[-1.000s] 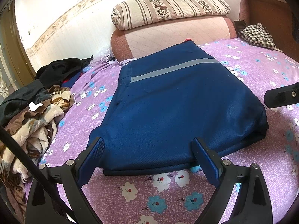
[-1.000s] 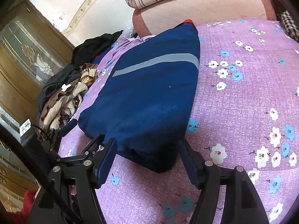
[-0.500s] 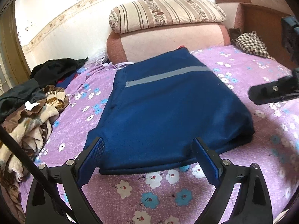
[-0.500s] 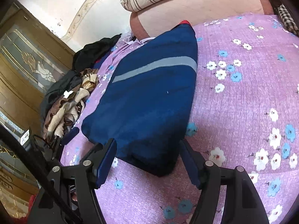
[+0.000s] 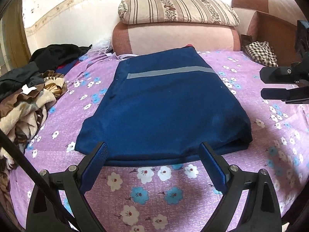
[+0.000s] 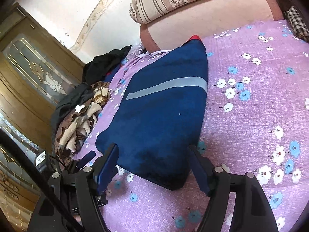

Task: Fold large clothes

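Your left hand-held gripper (image 5: 152, 164) hung over the near edge of the bed, jaws spread wide and nothing between them. Just ahead of its blue pads (image 5: 96, 163) lay the folded navy garment (image 5: 164, 106), flat on the purple flowered bedsheet (image 5: 154, 193), its front hem just beyond the fingertips and not touched by them. A grey reflective stripe (image 5: 170, 71) crossed the far part of the garment.

Your right hand-held gripper (image 6: 152, 166) stood apart too, its jaws having just been opening, with nothing pressed between the pads. The near corner of the navy garment (image 6: 160, 116) sat in line with the gap, just ahead of the tips. From the left view, that right hand-held gripper (image 5: 270, 85) showed off to the right, held above the sheet beside the garment's right edge.

Out to the left of both grippers a heap of brown, cream and black clothes (image 5: 25, 96) was piled at the bed's edge. Beyond the garment, a pink bolster cushion (image 5: 173, 36) ran across the head of the bed with a striped pillow (image 5: 177, 9) on top. A checked cloth (image 5: 258, 52) lay at the far right corner, and a wooden door with patterned glass (image 6: 34, 73) stood to the left.
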`<state>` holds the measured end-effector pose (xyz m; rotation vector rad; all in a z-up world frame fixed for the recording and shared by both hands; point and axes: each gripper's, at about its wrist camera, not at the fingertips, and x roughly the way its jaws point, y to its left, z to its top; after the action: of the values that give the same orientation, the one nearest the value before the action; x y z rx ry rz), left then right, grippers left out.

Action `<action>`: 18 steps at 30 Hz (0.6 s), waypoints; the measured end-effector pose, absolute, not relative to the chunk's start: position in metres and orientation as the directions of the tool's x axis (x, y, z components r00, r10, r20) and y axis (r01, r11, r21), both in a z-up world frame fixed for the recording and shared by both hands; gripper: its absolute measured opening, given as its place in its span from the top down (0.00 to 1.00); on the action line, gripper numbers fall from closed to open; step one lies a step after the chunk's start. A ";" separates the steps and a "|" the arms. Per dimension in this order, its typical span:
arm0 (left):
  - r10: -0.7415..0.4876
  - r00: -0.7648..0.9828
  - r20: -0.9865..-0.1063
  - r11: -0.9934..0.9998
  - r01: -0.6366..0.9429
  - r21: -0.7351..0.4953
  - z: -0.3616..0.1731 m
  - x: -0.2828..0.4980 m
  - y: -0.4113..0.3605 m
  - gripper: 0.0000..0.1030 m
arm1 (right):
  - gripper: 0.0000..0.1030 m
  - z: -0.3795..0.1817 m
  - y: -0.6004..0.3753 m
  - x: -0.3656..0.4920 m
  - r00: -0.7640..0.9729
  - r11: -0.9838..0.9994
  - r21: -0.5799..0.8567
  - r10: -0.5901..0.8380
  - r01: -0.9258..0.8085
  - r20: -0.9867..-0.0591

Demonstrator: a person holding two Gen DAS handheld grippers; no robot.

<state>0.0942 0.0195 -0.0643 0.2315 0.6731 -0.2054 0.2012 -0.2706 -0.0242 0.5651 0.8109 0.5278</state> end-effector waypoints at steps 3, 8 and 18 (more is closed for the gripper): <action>-0.113 0.763 -0.637 0.955 0.260 0.141 -0.063 0.093 0.018 0.09 | 0.25 -0.022 -0.275 0.201 0.586 0.728 0.652 0.629 -0.213 -0.510; -0.121 0.751 -0.649 0.960 0.256 0.118 -0.058 0.093 0.021 0.09 | 0.24 -0.020 -0.279 0.201 0.591 0.716 0.665 0.636 -0.212 -0.496; -0.131 0.743 -0.656 0.978 0.206 0.038 -0.021 0.106 0.050 0.09 | 0.23 -0.019 -0.279 0.211 0.582 0.721 0.659 0.635 -0.212 -0.508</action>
<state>0.1063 0.0502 -0.0211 0.1103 0.7098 -0.1853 0.2112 -0.2794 -0.0187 0.5841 0.8067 0.5283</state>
